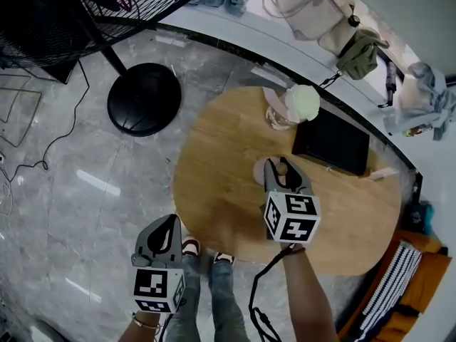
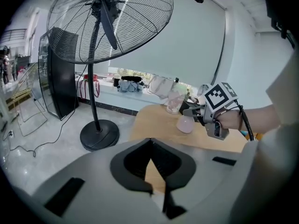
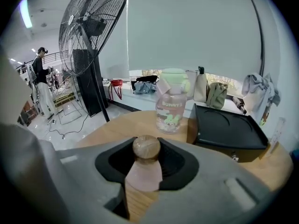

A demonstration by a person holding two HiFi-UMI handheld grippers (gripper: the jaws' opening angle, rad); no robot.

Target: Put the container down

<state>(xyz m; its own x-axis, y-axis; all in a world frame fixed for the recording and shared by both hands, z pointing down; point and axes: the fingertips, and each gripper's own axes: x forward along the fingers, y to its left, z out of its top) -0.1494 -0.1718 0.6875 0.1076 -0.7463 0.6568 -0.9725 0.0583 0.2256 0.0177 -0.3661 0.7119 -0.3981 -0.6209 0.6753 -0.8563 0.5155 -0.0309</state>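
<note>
The right gripper is clamped on the container, a pink bottle with a round cork knob. Its 2 jaws stand fairly wide and pinch the neck just under the knob. The bottle is upright, its long axis vertical, and its body hangs below the jaws over the table. The way to go is therefore straight down. Whether the base already touches the wood cannot be told from any view.

Bare wood lies under and around the bottle. The jar and the black box stand beyond it, well apart, so I judge a plain lowering clears both.

The left gripper is empty with its jaw tips together. It hangs off the table's near edge (over the floor), so it is far from the bottle.
</note>
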